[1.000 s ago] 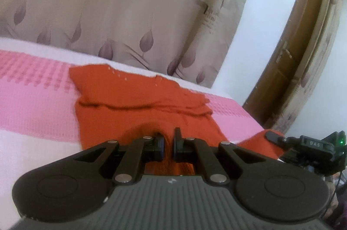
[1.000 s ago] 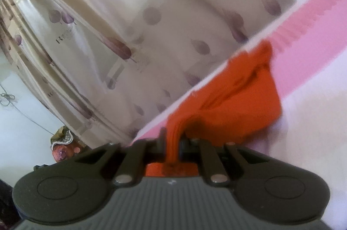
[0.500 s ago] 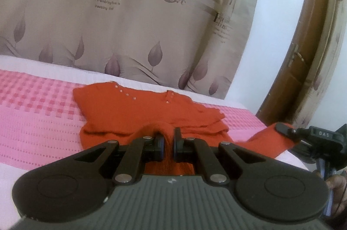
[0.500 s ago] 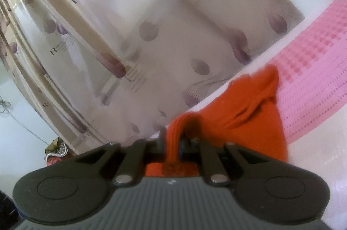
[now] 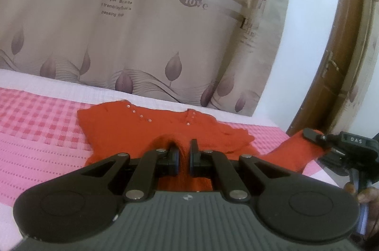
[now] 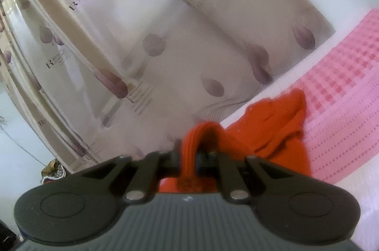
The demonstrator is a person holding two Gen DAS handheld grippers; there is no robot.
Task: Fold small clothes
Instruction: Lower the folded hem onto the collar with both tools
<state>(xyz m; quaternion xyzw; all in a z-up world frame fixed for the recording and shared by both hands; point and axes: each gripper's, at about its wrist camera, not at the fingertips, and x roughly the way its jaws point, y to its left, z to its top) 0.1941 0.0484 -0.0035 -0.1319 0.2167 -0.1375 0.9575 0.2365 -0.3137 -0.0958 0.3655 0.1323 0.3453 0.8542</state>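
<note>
Fold mid-way — both grippers clamped on the small orange knit top (image 5: 132,130).
Left gripper (image 5: 183,152) and right gripper (image 6: 188,152) pinch its near hem, lifted off the pink checked bedcover (image 5: 35,132); far half lies flat — fold-over left.

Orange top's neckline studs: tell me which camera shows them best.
Left wrist view. The orange top lies spread on the pink bedspread, both stud rows facing the camera. Right wrist view shows only bunched fabric and the pinched edge, no studs.
</note>
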